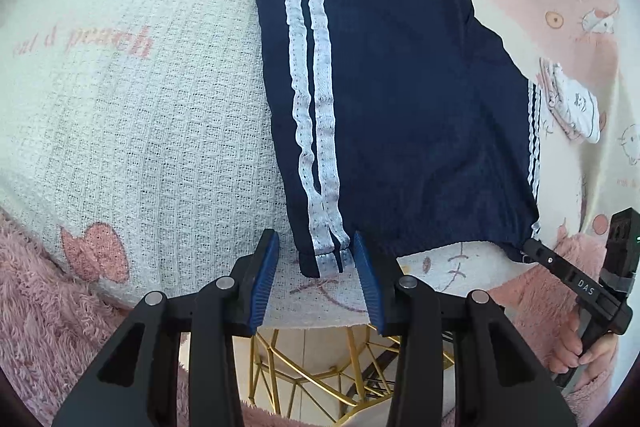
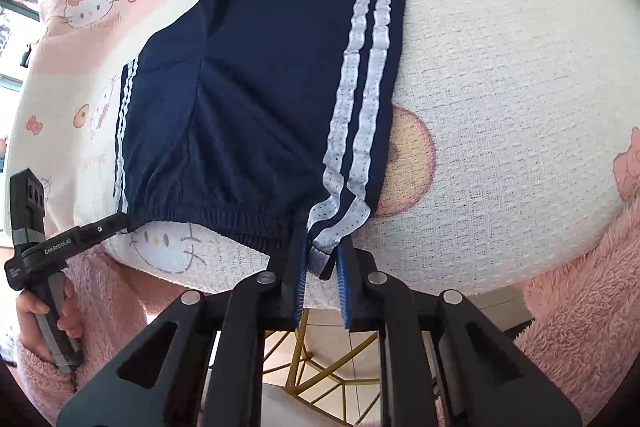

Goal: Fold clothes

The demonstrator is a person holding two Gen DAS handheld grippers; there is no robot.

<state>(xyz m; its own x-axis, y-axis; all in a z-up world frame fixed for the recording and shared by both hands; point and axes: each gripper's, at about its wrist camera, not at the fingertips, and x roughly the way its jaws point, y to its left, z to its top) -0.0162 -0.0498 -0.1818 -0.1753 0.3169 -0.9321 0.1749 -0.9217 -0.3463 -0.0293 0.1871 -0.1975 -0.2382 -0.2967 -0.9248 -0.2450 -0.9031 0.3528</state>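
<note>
Navy shorts [image 1: 400, 107] with two white side stripes lie flat on the Hello Kitty cloth, waistband toward me. My left gripper [image 1: 316, 247] is open, its blue pads either side of the left waistband corner without closing on it. It also shows in the right wrist view [image 2: 120, 221] at that corner. My right gripper [image 2: 322, 259] is nearly closed on the right waistband corner of the shorts [image 2: 260, 87], pinching the striped edge. It shows in the left wrist view [image 1: 532, 247] at the same corner.
The cream and pink Hello Kitty cloth [image 1: 140, 127] covers the table. A folded white garment [image 1: 572, 107] lies at the far right. A gold wire chair frame [image 1: 320, 367] stands below the table edge. Pink fluffy sleeves [image 2: 580, 307] flank the view.
</note>
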